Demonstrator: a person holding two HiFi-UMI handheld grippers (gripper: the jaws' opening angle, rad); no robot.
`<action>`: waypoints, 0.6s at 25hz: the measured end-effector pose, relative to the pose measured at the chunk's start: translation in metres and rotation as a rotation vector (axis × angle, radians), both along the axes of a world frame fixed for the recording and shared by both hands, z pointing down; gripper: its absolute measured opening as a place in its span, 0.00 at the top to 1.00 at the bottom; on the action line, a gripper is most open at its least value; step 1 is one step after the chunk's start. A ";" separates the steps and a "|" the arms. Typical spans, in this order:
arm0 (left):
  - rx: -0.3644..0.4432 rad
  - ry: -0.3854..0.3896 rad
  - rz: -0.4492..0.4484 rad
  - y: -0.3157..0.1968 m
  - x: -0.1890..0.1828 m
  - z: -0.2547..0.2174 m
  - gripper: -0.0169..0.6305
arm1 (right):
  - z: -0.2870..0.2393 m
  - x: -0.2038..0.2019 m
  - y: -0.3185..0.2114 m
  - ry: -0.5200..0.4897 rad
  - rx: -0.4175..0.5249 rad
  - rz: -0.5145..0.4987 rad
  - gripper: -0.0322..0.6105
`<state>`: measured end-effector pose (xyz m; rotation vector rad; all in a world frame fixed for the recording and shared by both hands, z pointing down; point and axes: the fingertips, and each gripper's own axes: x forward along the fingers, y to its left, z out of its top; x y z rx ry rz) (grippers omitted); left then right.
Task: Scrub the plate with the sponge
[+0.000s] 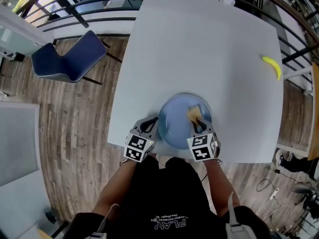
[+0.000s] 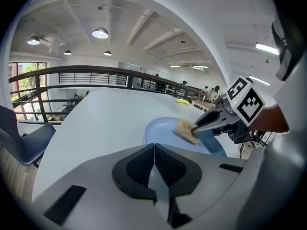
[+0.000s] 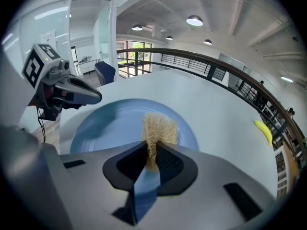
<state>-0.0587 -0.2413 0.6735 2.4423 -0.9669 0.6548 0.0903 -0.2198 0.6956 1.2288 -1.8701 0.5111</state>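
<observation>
A round blue plate (image 1: 175,128) lies on the white table (image 1: 199,49) near its front edge. A tan fibrous sponge (image 1: 194,113) rests on the plate's right half, and my right gripper (image 1: 199,125) is shut on its near end. In the right gripper view the sponge (image 3: 159,128) sticks out of the jaws onto the plate (image 3: 110,123). My left gripper (image 1: 154,125) sits at the plate's left rim. Its jaws (image 2: 154,147) are pressed together where the plate's edge (image 2: 163,128) runs in between them.
A yellow banana (image 1: 273,66) lies near the table's right edge. A dark blue chair (image 1: 70,59) stands on the wood floor to the left. Black railings run past the table's far side. The person stands right at the front edge.
</observation>
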 end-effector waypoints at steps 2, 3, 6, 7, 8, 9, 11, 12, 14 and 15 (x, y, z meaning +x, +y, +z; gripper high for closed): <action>-0.004 0.002 -0.008 0.002 -0.002 0.001 0.95 | -0.002 -0.012 0.007 -0.029 -0.018 -0.016 0.85; -0.009 0.004 -0.014 0.003 -0.004 0.001 0.95 | -0.002 -0.018 0.011 -0.042 -0.029 -0.026 0.85; -0.019 0.002 -0.022 0.007 -0.008 0.000 0.95 | -0.003 -0.039 0.022 -0.090 -0.054 -0.059 0.85; -0.017 0.002 -0.022 0.006 -0.007 -0.002 0.95 | -0.002 -0.046 0.024 -0.099 -0.059 -0.073 0.85; -0.013 0.007 -0.022 0.005 -0.006 -0.003 0.95 | -0.001 -0.052 0.027 -0.102 -0.064 -0.087 0.85; -0.010 0.013 -0.023 0.004 -0.004 -0.004 0.95 | 0.000 -0.057 0.031 -0.105 -0.070 -0.099 0.85; -0.011 0.019 -0.020 0.006 -0.001 -0.006 0.95 | 0.002 -0.065 0.039 -0.118 -0.083 -0.116 0.85; -0.011 0.020 -0.019 0.007 0.000 -0.007 0.95 | 0.002 -0.070 0.044 -0.125 -0.090 -0.124 0.85; -0.007 0.023 -0.019 0.010 -0.001 -0.009 0.95 | 0.003 -0.078 0.052 -0.137 -0.110 -0.144 0.85; -0.005 0.024 -0.020 0.010 -0.001 -0.010 0.95 | 0.003 -0.081 0.056 -0.146 -0.123 -0.153 0.85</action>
